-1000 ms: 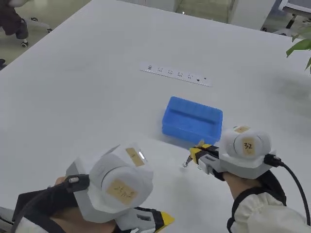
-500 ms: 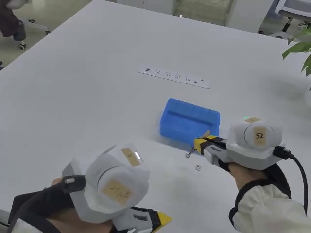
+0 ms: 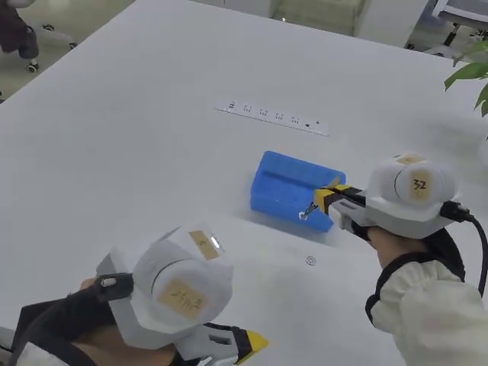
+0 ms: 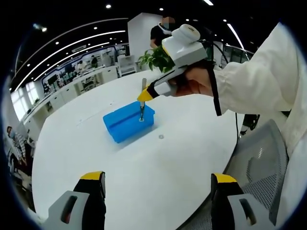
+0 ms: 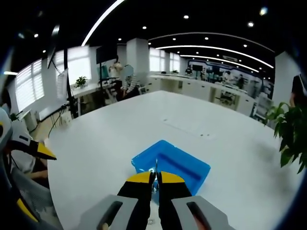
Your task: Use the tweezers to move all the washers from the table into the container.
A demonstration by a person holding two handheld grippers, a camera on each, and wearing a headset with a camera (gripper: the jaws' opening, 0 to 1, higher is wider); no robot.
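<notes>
One small round metal washer lies flat on the white table, near the front wall of the blue rectangular plastic container and apart from it. The container sits open-topped; what it holds cannot be made out.

The slim metal tweezers are angled down, and their tips hang over the container's near edge. A pale speck at the tips may be a washer, but it is too small to confirm. How far the tips are parted cannot be told either.

The right gripper has its jaws closed tight on the tweezers' shank, and the right gripper view shows the tool running straight out between them. The left gripper is held low and well clear of the work, its jaws wide apart and holding nothing.

Assessment: the step in hand appears to be delivery into the container. The tips should be carried past the rim and over the interior before pressure is eased, since a release on the edge could send a washer back onto the table. The tool should be kept steep and low over the container, and the loose washer then approached from above with the tips straddling its rim.
</notes>
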